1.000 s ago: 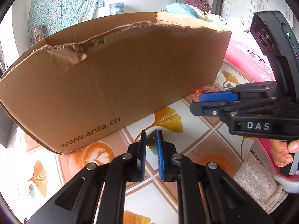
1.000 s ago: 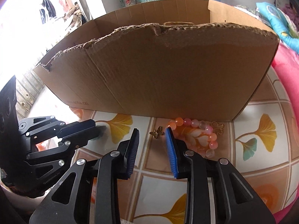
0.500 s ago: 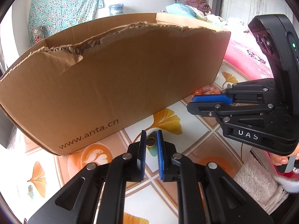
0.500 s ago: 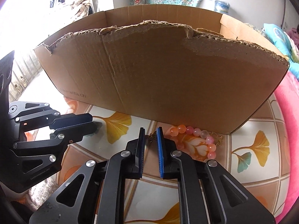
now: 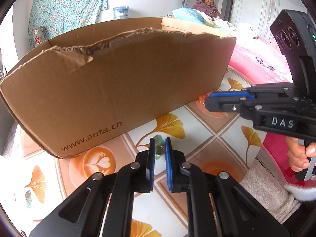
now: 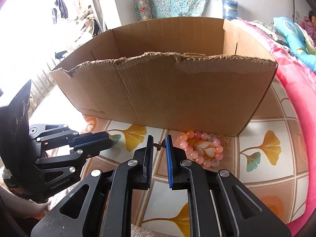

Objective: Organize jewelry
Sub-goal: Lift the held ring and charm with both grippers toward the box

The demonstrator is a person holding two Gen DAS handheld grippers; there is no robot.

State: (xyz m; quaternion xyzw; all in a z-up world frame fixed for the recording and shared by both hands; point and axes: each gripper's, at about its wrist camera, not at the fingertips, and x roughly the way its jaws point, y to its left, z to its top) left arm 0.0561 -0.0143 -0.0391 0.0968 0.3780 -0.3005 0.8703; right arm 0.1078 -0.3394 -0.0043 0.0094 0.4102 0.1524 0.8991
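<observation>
Brown cardboard box [image 6: 164,90] fills the upper middle of both views. The right claw [image 6: 159,145], narrowed within the last second, pinches a small gold butterfly charm [image 6: 160,145]; pink bead bracelet [image 6: 199,148] lies just right on the patterned surface [image 6: 258,154]. The left claw [image 5: 158,150], narrow, grips a gold ring [image 5: 159,150] at lower centre.

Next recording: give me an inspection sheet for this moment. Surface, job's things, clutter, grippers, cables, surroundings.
Surface: tablecloth with ginkgo-leaf tiles.
Job's things: gold ring between the left gripper pads; butterfly charm between the right gripper pads; pink bead bracelet lying beside the open cardboard box.
Clutter: nothing seen.
Grippers: both shut on their pieces; the right jaws have just been closing.
Cables: nothing seen.
Surroundings: pink bedding, floral cloth on the wall, seated person in the background.
</observation>
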